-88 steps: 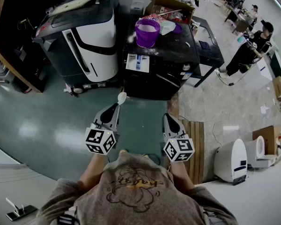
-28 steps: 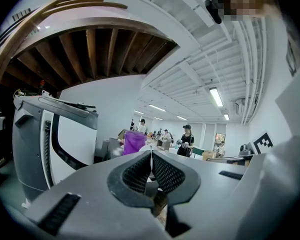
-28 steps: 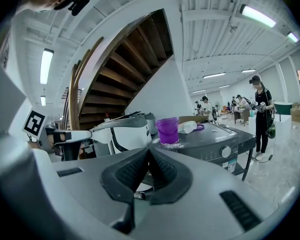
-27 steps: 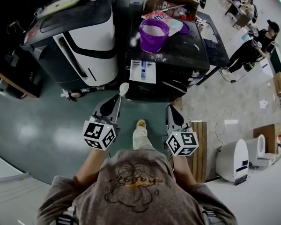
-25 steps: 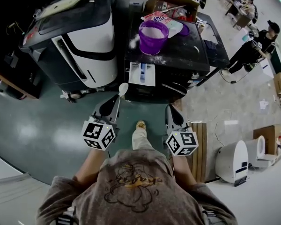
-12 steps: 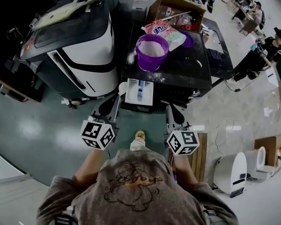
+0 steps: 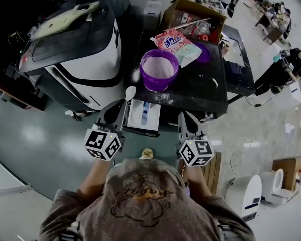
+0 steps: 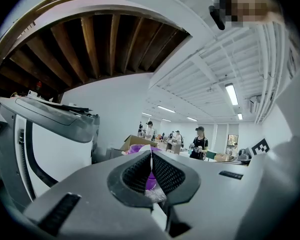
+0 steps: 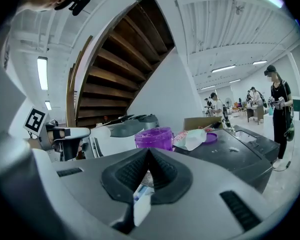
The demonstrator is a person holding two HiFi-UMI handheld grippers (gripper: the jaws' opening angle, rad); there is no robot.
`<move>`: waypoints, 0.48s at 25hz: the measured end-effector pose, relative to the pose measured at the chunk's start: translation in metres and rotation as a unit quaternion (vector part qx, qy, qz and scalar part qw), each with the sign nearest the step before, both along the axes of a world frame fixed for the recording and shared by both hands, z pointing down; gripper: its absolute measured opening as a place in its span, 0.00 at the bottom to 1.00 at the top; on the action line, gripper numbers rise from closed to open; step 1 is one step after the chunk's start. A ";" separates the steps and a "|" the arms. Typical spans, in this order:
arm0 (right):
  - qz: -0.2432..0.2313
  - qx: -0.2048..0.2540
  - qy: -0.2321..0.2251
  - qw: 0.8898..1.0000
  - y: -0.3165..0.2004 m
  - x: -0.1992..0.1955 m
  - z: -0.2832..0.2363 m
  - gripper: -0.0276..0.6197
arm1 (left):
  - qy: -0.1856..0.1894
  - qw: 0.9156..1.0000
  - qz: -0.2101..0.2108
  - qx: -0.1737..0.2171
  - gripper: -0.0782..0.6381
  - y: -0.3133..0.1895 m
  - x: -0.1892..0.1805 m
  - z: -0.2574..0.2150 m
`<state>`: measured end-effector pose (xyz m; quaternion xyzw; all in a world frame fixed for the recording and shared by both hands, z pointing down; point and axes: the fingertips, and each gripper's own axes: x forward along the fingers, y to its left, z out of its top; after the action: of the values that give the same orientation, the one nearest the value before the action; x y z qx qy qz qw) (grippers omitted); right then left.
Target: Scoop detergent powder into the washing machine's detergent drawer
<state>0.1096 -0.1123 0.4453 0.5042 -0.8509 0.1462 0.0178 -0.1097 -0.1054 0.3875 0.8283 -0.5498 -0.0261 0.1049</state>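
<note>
The black washing machine (image 7: 200,87) has its white detergent drawer (image 7: 144,115) pulled out toward me. On the machine's top stand a purple tub (image 7: 159,69) of white powder and a pink detergent bag (image 7: 178,43). My left gripper (image 7: 123,104) is shut on a white spoon (image 7: 131,93), whose bowl is just left of the drawer. In the left gripper view the jaws (image 8: 151,154) meet on the spoon's thin edge. My right gripper (image 7: 183,116) is shut and empty, at the drawer's right; its jaws (image 9: 149,151) frame the purple tub (image 9: 154,137).
A large white and black machine (image 7: 75,49) stands to the left of the washer. A cardboard box (image 7: 193,11) sits behind the bag. Spilled powder (image 7: 136,74) dusts the washer's top. People stand at the far right (image 7: 291,59). Green floor (image 7: 35,134) lies at left.
I have walked up to the washing machine; the drawer and tub have come nearer, and both grippers now flank the drawer. The spoon stays in the left gripper.
</note>
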 end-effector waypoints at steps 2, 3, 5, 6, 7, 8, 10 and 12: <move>-0.001 0.000 -0.002 1.000 -0.010 0.003 0.000 0.03 | 0.000 1.000 -0.004 0.003 0.14 -0.011 0.002 -0.002; -0.001 0.001 -0.003 1.000 -0.015 0.005 0.001 0.03 | 0.000 1.000 -0.005 0.003 0.14 -0.016 0.004 -0.002; 0.001 0.001 -0.006 1.000 -0.023 0.008 0.001 0.03 | -0.001 1.000 -0.004 0.005 0.14 -0.024 0.007 -0.003; 0.002 0.001 -0.008 1.000 -0.027 0.010 0.001 0.03 | -0.002 1.000 -0.003 0.005 0.14 -0.029 0.008 -0.003; 0.003 0.001 -0.010 1.000 -0.031 0.011 0.002 0.03 | -0.003 1.000 -0.002 0.006 0.14 -0.033 0.009 -0.004; 0.004 0.001 -0.011 1.000 -0.034 0.012 0.002 0.03 | -0.004 1.000 -0.001 0.006 0.14 -0.037 0.011 -0.005; 0.006 -0.001 -0.013 1.000 -0.039 0.013 0.003 0.03 | -0.005 1.000 0.002 0.007 0.14 -0.044 0.013 -0.006; 0.010 -0.001 -0.013 1.000 -0.045 0.015 0.003 0.04 | -0.006 1.000 0.008 0.008 0.14 -0.053 0.016 -0.008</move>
<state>0.1244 -0.1573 0.4487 0.5105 -0.8461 0.1534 0.0056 -0.0939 -0.1583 0.3800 0.8336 -0.5435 -0.0249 0.0953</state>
